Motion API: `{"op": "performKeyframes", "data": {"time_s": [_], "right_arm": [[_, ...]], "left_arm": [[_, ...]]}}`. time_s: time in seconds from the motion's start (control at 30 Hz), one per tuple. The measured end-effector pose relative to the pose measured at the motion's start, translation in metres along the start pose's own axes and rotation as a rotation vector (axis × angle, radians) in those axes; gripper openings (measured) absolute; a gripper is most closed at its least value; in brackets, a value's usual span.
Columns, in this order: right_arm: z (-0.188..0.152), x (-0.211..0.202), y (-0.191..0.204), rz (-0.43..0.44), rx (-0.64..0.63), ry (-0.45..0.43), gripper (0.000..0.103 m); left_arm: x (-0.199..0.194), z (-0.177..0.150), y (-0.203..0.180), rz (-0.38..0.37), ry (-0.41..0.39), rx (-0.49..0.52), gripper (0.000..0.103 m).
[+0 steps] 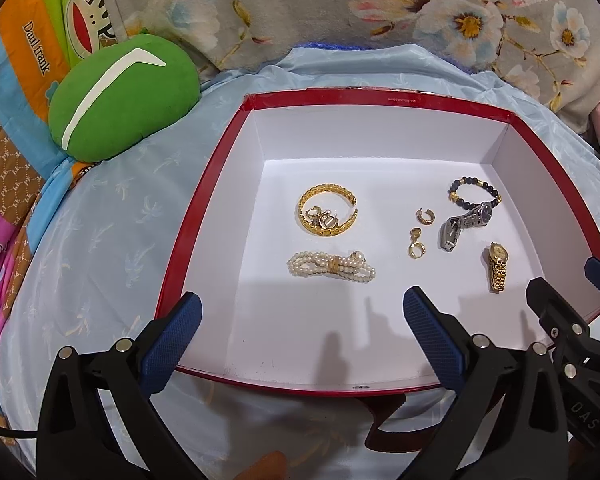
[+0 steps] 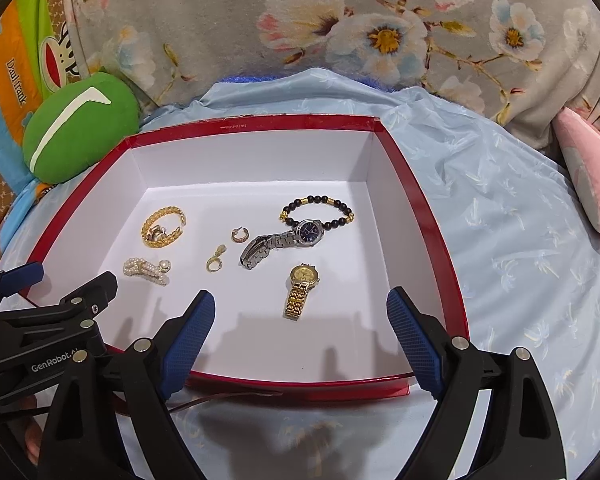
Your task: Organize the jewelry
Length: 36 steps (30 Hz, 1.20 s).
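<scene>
Both grippers are held open and empty at the near rim of the red box [image 1: 204, 216]: left gripper [image 1: 302, 314], then right gripper [image 2: 300, 312]. Inside, from nine o'clock to three, are laid a gold bangle [image 1: 327, 210] over a pearl bracelet [image 1: 332, 266], two gold earrings [image 1: 418, 232], a silver watch [image 2: 284, 242] touching a beaded bracelet [image 2: 318, 210], and a gold watch [image 2: 300, 290].
</scene>
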State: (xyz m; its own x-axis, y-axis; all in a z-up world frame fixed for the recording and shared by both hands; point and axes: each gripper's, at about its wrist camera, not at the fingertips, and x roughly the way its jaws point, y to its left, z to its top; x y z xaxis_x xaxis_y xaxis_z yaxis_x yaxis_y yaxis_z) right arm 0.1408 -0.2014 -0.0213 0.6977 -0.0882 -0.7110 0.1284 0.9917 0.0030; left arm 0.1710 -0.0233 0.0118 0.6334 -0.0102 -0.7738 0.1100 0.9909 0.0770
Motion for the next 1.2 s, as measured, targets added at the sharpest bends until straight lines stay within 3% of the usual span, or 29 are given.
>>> {"op": "performKeyframes", "data": {"time_s": [1.2], "right_arm": [[-0.0008, 0.0016, -0.0021, -0.007, 0.000, -0.010, 0.086]], "left_arm": [[0.0018, -0.0029, -0.0005, -0.008, -0.022, 0.001, 0.098]]}}
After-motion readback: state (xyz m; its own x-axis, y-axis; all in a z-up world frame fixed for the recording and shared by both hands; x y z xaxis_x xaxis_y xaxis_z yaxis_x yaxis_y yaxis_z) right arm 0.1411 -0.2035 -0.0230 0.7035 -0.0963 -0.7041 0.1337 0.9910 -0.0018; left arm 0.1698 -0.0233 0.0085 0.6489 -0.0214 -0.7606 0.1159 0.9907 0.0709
